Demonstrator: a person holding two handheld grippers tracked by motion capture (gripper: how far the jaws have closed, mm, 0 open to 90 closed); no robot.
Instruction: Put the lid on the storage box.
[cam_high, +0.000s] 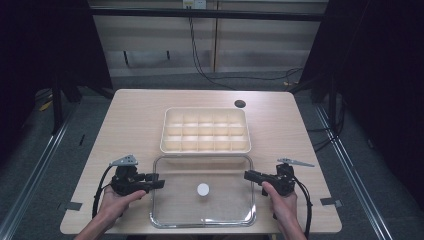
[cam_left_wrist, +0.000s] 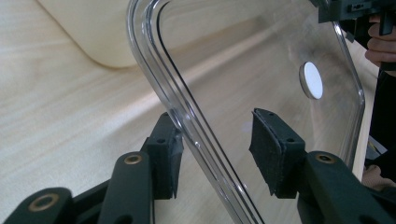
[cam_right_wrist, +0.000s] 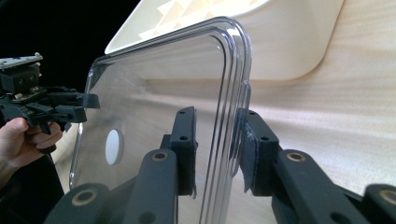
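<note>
A clear rectangular lid (cam_high: 175, 205) with a white round knob (cam_high: 203, 189) at its centre lies flat at the table's near edge. My left gripper (cam_high: 159, 183) is at the lid's left rim. In the left gripper view it (cam_left_wrist: 217, 140) stands open, the rim (cam_left_wrist: 187, 116) running between the jaws, close to the left pad. My right gripper (cam_high: 248, 175) is at the right rim. In the right gripper view it (cam_right_wrist: 217, 140) straddles the rim (cam_right_wrist: 233, 93) with a narrow gap, the right pad close against it.
A cream tray (cam_high: 205, 148) of several empty compartments sits just behind the lid. A dark round hole (cam_high: 240, 104) marks the table's far right. Bare wood (cam_high: 125, 120) lies on both sides of the tray, and cables trail from both grippers.
</note>
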